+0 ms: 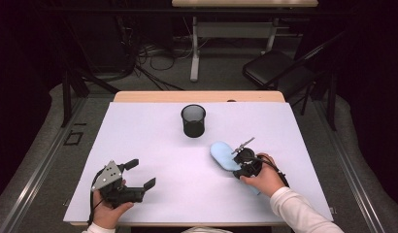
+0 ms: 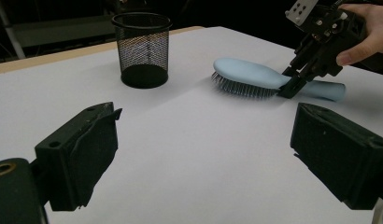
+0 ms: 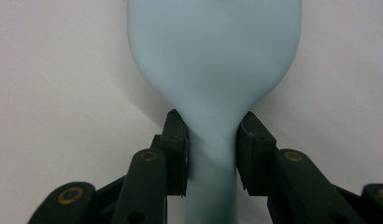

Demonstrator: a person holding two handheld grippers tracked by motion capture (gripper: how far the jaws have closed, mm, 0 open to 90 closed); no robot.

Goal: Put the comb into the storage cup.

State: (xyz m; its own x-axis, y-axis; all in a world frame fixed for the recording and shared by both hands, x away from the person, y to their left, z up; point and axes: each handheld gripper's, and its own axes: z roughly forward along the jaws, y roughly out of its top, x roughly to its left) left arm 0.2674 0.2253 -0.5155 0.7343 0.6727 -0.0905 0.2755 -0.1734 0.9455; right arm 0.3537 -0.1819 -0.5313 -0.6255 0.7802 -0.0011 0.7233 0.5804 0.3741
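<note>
Right gripper view: fingers (image 3: 175, 149) clamped on the hairbrush (image 3: 213, 60) at its neck, likely for a balanced lift. Left gripper (image 1: 139, 174) rests on the table (image 1: 153, 141), fingers apart, idle.

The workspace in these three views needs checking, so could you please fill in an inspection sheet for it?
Surface: white table top, flat and bare around the things.
Job's things: light blue hairbrush lying bristles down; black mesh cup upright, apart from it.
Clutter: nothing seen.
Grippers: right gripper has its jaws against both sides of the hairbrush's neck; left gripper open, nothing between its jaws.
Cables: a black cable runs over the right hand; loose cables on the floor behind the table.
Surroundings: dark room, a black chair, another table's legs.
</note>
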